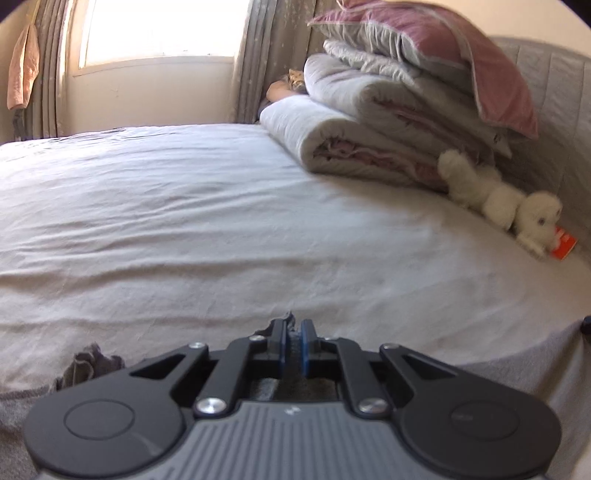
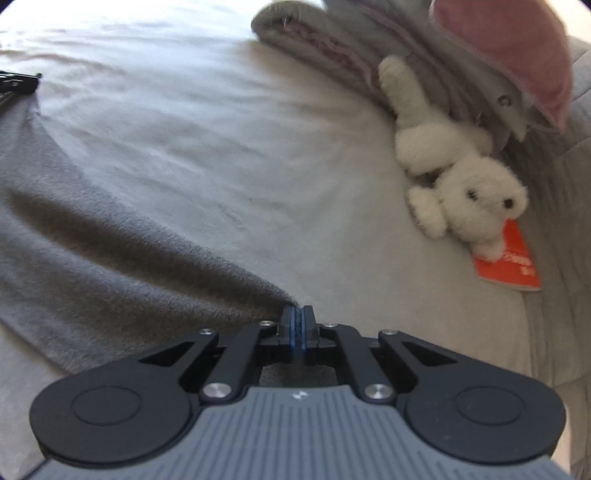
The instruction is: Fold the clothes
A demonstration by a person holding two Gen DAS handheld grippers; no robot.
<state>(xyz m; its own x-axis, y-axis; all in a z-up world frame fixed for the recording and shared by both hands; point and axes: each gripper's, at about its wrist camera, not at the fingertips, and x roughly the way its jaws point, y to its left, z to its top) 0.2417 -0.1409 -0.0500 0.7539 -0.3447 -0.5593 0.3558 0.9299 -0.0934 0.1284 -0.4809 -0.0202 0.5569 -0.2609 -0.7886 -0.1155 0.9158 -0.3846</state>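
A grey knit garment (image 2: 110, 251) lies spread on the white bed sheet (image 2: 221, 129). My right gripper (image 2: 297, 312) is shut on one corner of it, and the cloth stretches away to the left from the pads. In the left wrist view my left gripper (image 1: 294, 326) is shut on another edge of the same grey garment (image 1: 88, 363), with a tuft of cloth sticking out between the blue pads. That garment also shows at the lower right (image 1: 517, 358). The left gripper's black tip (image 2: 18, 83) appears at the far left of the right wrist view.
A stack of folded quilts (image 1: 369, 122) with a pink pillow (image 1: 443, 48) on top stands at the head of the bed. A white plush toy (image 2: 461, 177) and an orange card (image 2: 511, 267) lie beside it. A window (image 1: 159, 29) and curtains are behind.
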